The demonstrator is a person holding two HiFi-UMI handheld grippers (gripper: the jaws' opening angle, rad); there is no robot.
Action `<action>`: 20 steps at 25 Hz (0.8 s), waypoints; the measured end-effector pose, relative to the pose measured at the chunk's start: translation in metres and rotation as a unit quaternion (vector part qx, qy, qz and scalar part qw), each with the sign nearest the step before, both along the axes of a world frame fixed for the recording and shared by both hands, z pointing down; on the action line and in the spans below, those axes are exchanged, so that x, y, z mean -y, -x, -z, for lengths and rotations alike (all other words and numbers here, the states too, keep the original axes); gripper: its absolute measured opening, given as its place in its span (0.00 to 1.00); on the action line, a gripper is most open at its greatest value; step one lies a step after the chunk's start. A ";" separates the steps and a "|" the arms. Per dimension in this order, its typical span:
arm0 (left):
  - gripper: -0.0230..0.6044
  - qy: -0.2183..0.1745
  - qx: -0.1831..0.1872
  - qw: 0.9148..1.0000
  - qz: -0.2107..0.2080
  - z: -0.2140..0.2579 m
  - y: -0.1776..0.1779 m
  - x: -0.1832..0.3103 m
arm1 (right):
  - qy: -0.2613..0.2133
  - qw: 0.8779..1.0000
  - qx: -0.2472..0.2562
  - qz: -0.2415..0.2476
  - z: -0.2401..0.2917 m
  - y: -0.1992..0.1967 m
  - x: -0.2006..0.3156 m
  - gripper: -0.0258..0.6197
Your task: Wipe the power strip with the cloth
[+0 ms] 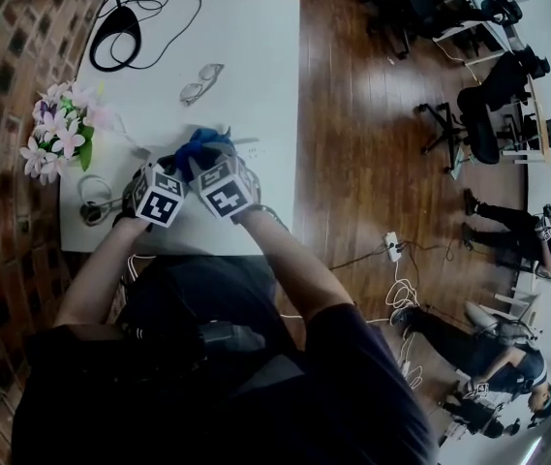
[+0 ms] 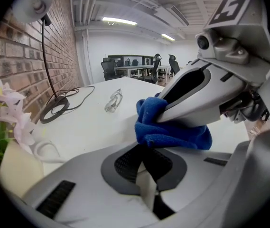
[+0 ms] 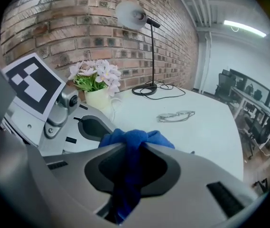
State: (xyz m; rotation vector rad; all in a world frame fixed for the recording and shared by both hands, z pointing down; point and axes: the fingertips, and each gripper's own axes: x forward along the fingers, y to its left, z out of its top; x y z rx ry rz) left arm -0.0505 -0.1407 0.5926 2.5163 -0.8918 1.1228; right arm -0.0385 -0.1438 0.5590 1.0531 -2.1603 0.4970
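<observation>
The right tool (image 3: 132,147) clamps the bunched blue cloth (image 2: 172,136) as a wiping pad | left tool (image 2: 144,158) closed alongside, seemingly steadying | power strip unseen, probably beneath both tools on the white surface (image 1: 256,46).

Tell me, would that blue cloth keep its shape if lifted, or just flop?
Probably floppy: the cloth bunches into folds where the right gripper pinches it, and the rest sags under the jaws. Its surface looks fuzzy, so it is likely grippy rather than slippery. One small pinch seems to carry it all, so it is probably light.
</observation>
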 end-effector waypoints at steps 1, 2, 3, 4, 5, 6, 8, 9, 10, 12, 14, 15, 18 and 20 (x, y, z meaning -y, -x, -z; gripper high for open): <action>0.04 0.003 0.000 1.000 -0.002 0.000 0.000 -0.001 | 0.010 1.000 0.006 -0.001 0.000 0.001 -0.001 0.13; 0.04 0.007 -0.001 1.000 -0.003 -0.001 -0.001 -0.001 | 0.024 1.000 0.015 -0.004 -0.001 0.002 -0.002 0.13; 0.04 0.010 -0.002 1.000 -0.003 0.000 -0.001 -0.002 | 0.038 0.999 0.025 -0.008 -0.001 0.003 -0.003 0.13; 0.04 0.012 -0.003 1.000 -0.003 0.000 -0.001 -0.002 | 0.050 0.998 0.034 -0.013 -0.001 0.003 -0.003 0.13; 0.04 0.012 -0.002 1.000 -0.003 0.000 -0.001 -0.003 | 0.057 0.997 0.040 -0.016 0.000 0.003 -0.003 0.13; 0.04 0.012 -0.001 1.000 -0.003 0.000 -0.001 -0.003 | 0.061 0.997 0.043 -0.017 0.002 0.002 -0.002 0.13; 0.04 0.011 0.001 1.000 -0.005 0.000 -0.001 -0.002 | 0.066 0.997 0.046 -0.022 0.003 0.000 0.000 0.13; 0.04 0.012 0.000 1.000 -0.006 0.000 -0.002 -0.002 | 0.073 0.996 0.049 -0.026 0.002 -0.002 0.000 0.13; 0.04 0.013 -0.002 1.000 -0.006 0.000 -0.002 -0.002 | 0.082 0.995 0.055 -0.030 0.002 -0.002 0.000 0.13; 0.04 0.012 -0.002 1.000 -0.007 0.000 -0.002 -0.002 | 0.102 0.991 0.075 -0.032 0.001 0.001 -0.001 0.13; 0.04 0.009 0.001 1.000 -0.006 0.000 0.000 -0.001 | 0.118 0.988 0.096 -0.027 0.001 0.005 -0.001 0.13; 0.04 0.007 0.003 1.000 -0.005 0.000 0.001 -0.001 | 0.123 0.987 0.104 -0.021 0.001 0.006 -0.001 0.13; 0.04 0.006 0.005 1.000 -0.003 0.000 0.001 -0.004 | 0.128 0.986 0.110 -0.009 0.001 0.007 -0.003 0.13; 0.04 0.006 0.005 1.000 -0.003 0.001 0.000 -0.006 | 0.130 0.986 0.108 -0.008 0.002 0.006 -0.004 0.13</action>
